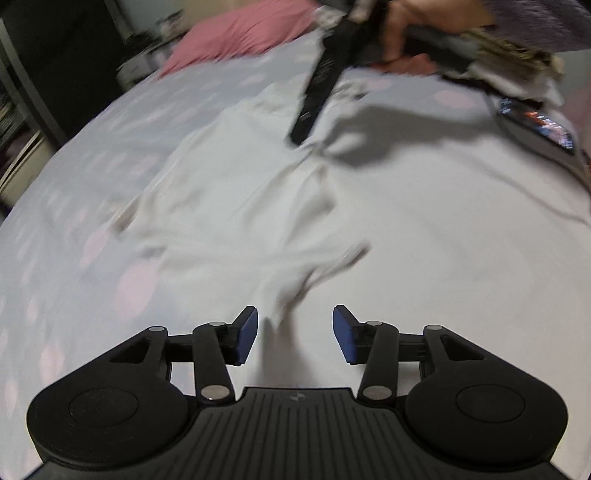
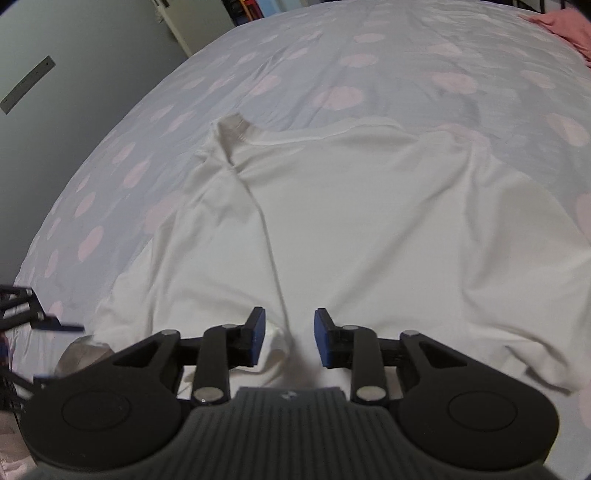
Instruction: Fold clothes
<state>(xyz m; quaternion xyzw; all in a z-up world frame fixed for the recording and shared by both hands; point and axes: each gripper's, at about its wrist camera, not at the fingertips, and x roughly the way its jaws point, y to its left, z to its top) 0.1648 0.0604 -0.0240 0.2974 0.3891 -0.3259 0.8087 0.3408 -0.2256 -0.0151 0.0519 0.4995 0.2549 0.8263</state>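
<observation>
White shirt (image 2: 369,229) spread on a spotted bed (image 2: 258,74), seen from both wrist cameras.

The left gripper (image 1: 295,332) is held low over a blurred shirt edge, its jaws wide and empty. The right gripper (image 2: 289,338) is poised over a crease near another edge, its jaws likewise parted with nothing between them. A pink pillow (image 1: 243,33) is seen at the bed's far end; a hand (image 1: 402,40) grips the right gripper's handle.

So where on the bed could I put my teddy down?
The dotted bedsheet beyond the white shirt lies bare, up to the pink pillow. It is crowded near the clothes pile and the phone.
</observation>
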